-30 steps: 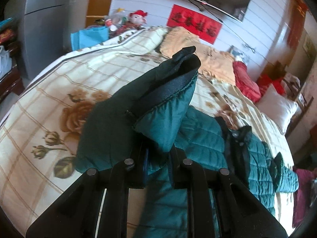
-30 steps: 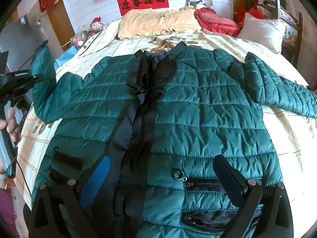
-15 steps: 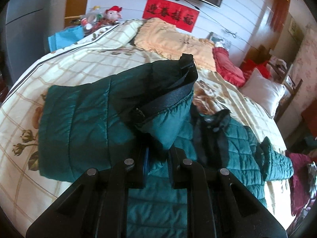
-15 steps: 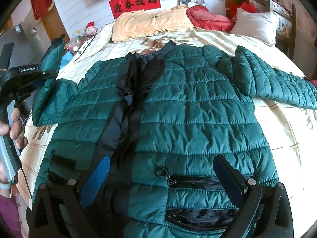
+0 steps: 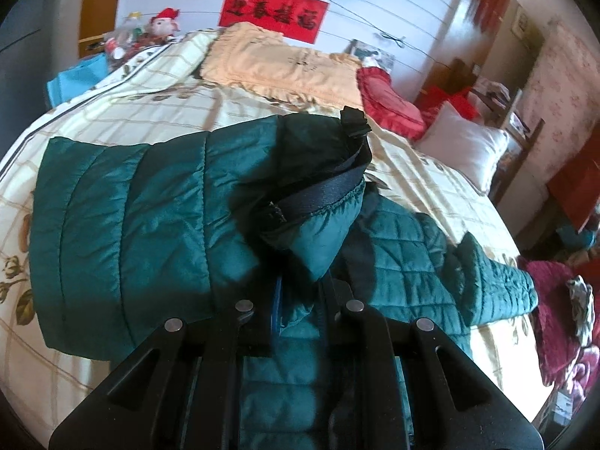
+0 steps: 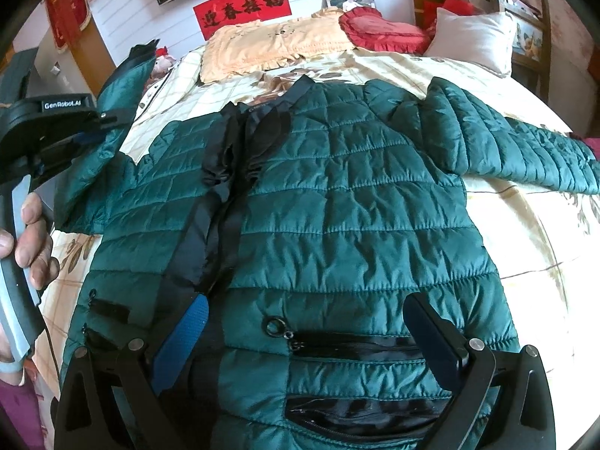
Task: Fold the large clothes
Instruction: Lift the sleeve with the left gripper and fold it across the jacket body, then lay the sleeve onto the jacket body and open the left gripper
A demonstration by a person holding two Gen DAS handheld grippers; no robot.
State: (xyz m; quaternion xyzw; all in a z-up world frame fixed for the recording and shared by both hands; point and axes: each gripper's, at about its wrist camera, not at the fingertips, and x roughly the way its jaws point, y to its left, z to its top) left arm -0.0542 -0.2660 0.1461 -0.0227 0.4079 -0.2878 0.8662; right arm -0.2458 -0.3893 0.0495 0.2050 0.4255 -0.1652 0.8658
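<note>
A dark green quilted jacket (image 6: 356, 195) lies face up on the bed, its black zipper placket (image 6: 221, 202) running down the middle. My left gripper (image 5: 300, 292) is shut on the cuff (image 5: 318, 202) of the jacket's left sleeve (image 5: 131, 225) and holds it up off the bed. In the right wrist view, that gripper (image 6: 86, 135) and the raised cuff (image 6: 127, 75) show at the left edge. My right gripper (image 6: 303, 303) hangs open over the jacket's lower front near a pocket zipper (image 6: 337, 341), nothing between its fingers. The other sleeve (image 6: 517, 146) lies stretched out to the right.
The bed (image 6: 525, 232) has a cream floral cover. At its head lie a yellow pillow (image 6: 277, 41), a red cushion (image 6: 382, 30) and a white pillow (image 6: 472, 37). A person's hand (image 6: 33, 236) holds the left gripper's handle. Magenta bedding (image 5: 555, 307) lies off the bed's right side.
My left gripper has carried the sleeve cuff sideways toward the jacket's body, and the sleeve now drapes wider across the bed. The right gripper has shifted slightly and stays open.
</note>
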